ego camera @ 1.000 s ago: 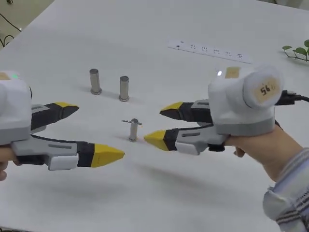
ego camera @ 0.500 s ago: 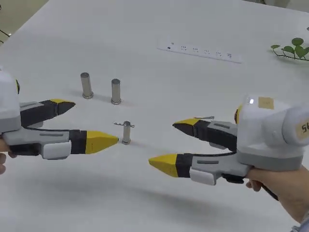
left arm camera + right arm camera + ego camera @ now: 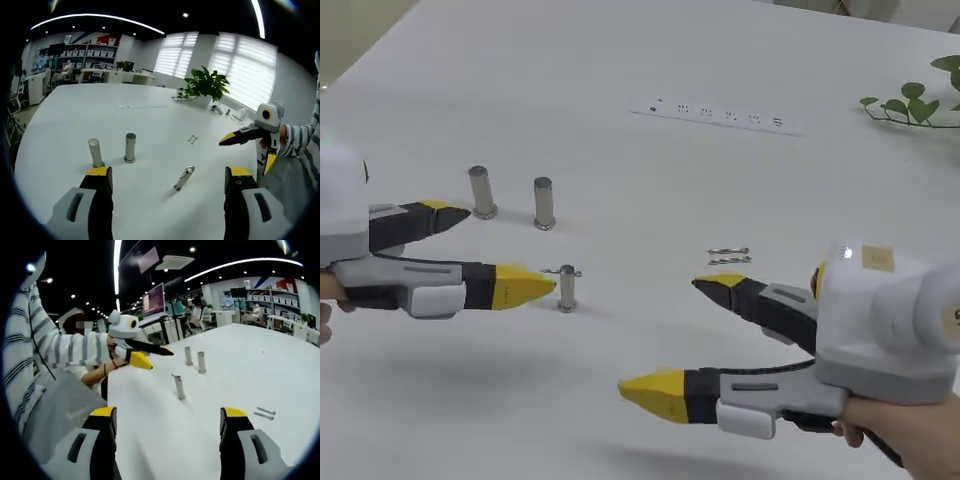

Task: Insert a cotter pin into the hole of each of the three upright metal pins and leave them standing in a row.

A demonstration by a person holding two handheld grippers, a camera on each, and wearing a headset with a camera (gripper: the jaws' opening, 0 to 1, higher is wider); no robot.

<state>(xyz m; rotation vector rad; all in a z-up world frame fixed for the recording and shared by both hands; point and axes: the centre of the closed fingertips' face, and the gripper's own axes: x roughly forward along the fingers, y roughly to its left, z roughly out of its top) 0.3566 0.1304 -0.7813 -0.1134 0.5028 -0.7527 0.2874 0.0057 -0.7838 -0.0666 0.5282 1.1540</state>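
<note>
Holding your left gripper [image 3: 506,248] wide open beside the cotter-pinned metal pin [image 3: 567,290], with two bare pins [image 3: 544,202] standing behind, you've pulled your equally open right gripper [image 3: 660,334] back, just short of two loose cotter pins [image 3: 728,256].

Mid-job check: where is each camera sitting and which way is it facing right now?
Head view: on the headset, looking down at the table; left tongs, right tongs and a hand show.
Left gripper view: on the left tongs, facing the windows; own jaws, right tongs, striped sleeve.
Right gripper view: on the right tongs, facing the person; own jaws, left tongs.
Both gripper views share the three metal pins.
</note>
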